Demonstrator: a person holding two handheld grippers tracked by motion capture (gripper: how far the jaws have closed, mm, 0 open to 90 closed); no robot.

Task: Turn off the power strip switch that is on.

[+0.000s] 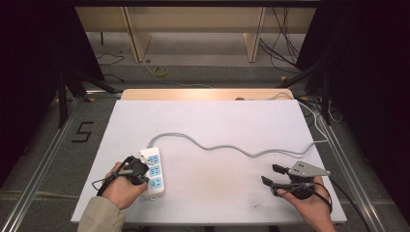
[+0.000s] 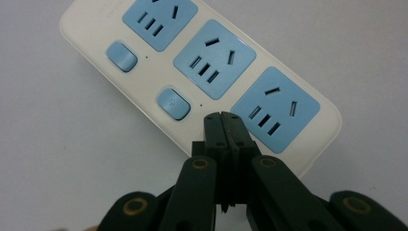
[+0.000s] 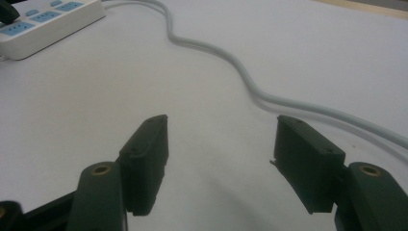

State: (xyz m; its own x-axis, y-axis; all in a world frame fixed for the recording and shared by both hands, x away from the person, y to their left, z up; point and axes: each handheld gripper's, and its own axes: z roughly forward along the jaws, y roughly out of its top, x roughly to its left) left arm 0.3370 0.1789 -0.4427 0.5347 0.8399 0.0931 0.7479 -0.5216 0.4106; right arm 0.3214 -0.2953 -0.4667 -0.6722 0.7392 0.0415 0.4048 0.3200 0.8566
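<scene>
Power strip (image 2: 192,77) near the bench's (image 1: 217,125) front-left corner: left gripper (image 2: 223,118), jaws closed, empty, over its switch side; right gripper (image 3: 221,159) jaws open, front-right.

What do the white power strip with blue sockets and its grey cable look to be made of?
The white power strip with blue sockets looks like moulded plastic with a smooth satin finish: soft sheen, rounded edges, matte blue socket faces. Its grey cable seems rubber or PVC sheathed: it lies in loose curves with a dull, even surface.
</scene>
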